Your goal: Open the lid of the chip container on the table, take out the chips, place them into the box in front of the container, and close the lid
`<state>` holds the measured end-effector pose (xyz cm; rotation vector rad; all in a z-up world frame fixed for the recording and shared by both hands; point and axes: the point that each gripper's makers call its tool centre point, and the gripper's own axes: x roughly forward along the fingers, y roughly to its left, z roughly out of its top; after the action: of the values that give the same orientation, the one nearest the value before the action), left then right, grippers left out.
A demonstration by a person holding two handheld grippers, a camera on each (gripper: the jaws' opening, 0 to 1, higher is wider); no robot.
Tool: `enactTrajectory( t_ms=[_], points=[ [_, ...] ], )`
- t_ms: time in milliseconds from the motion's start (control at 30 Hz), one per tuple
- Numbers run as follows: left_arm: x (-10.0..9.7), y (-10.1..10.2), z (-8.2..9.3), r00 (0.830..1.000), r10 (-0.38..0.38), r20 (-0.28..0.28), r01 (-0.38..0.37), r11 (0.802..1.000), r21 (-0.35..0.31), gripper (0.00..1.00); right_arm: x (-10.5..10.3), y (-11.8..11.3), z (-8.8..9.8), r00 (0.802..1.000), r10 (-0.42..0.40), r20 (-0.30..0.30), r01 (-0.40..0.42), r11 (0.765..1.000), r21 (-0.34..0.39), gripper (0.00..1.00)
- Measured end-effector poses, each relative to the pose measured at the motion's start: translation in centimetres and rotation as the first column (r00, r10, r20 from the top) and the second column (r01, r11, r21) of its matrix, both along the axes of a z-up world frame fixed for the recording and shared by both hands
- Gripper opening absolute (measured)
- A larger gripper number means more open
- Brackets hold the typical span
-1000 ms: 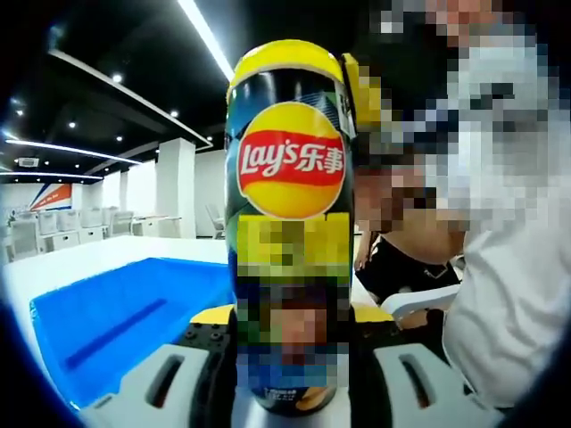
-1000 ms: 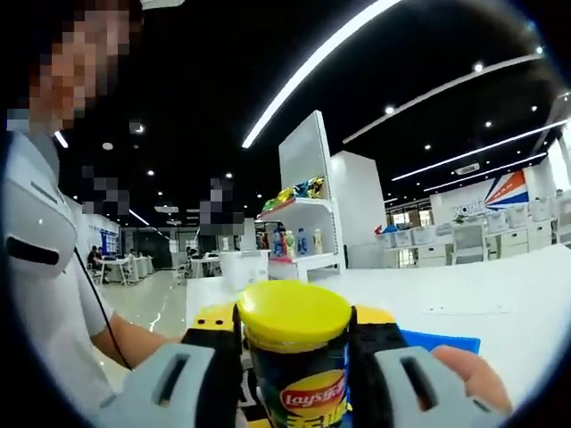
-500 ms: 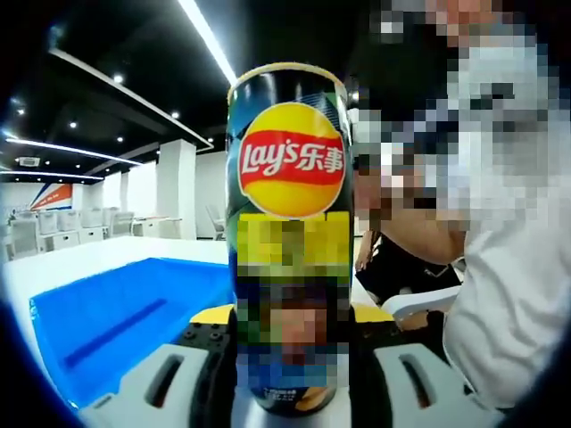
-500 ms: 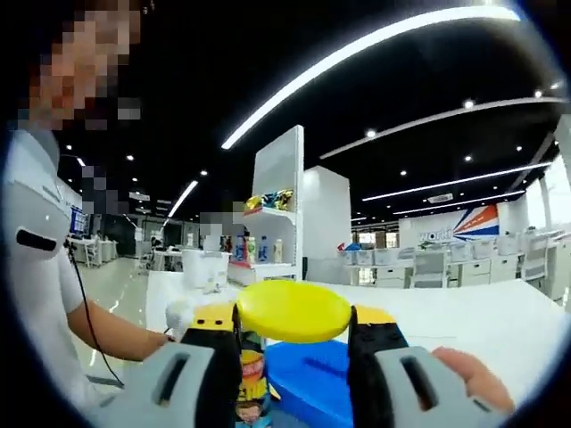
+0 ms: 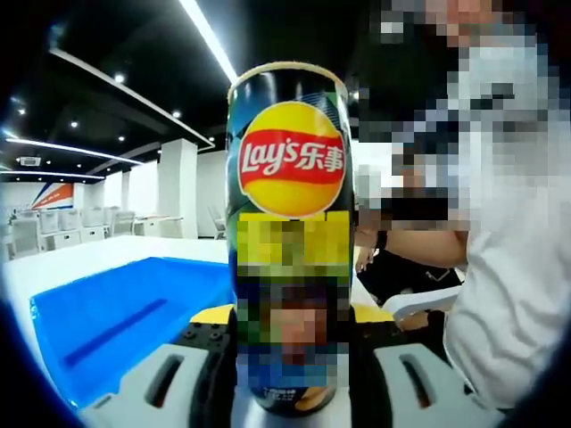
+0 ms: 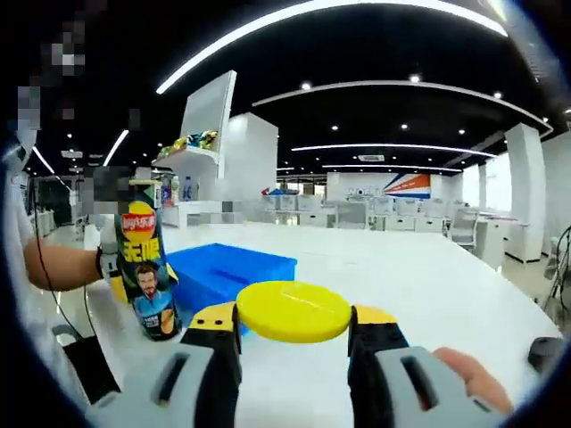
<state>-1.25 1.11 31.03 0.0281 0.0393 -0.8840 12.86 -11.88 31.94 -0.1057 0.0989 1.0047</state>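
A tall Lay's chip can [image 5: 287, 232] stands upright between the jaws of my left gripper [image 5: 290, 357], which is shut on its lower part; its top rim is bare. In the right gripper view the same can [image 6: 145, 272] stands at the left on the white table [image 6: 428, 285], held by the other gripper [image 6: 111, 272]. My right gripper [image 6: 293, 334] is shut on the yellow lid [image 6: 293, 311], held flat and away from the can. The blue box [image 5: 116, 312] lies left of the can, and the blue box [image 6: 227, 272] sits just behind it in the right gripper view.
A person in a white shirt [image 5: 508, 267] stands close at the right of the left gripper view; a forearm [image 6: 62, 263] reaches in from the left. A white shelf unit [image 6: 201, 152] with goods stands behind. A dark object [image 6: 546, 352] lies at the table's right edge.
The yellow lid came off the can in my right gripper, which has swung away to the right over the table. The left gripper and can stayed still.
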Motion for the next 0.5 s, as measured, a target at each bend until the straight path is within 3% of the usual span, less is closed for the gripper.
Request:
enactTrajectory(
  t_ms=[133,233,500],
  points=[
    [0.0,0.0,0.0,1.0,0.001,-0.002,-0.001,1.0,-0.003,0.48,0.7,-0.2,-2.1,0.999,-0.015,-0.044,0.014,0.999,-0.03,0.43],
    [0.0,0.0,0.0,1.0,0.003,-0.004,-0.003,1.0,-0.001,0.48,1.3,-0.5,-2.8,0.998,-0.05,-0.026,0.049,0.997,-0.06,0.43],
    [0.0,0.0,-0.1,1.0,0.005,-0.005,-0.005,1.0,0.003,0.48,1.8,-1.0,-4.4,0.997,-0.064,-0.049,0.058,0.992,-0.109,0.43]
  ],
)
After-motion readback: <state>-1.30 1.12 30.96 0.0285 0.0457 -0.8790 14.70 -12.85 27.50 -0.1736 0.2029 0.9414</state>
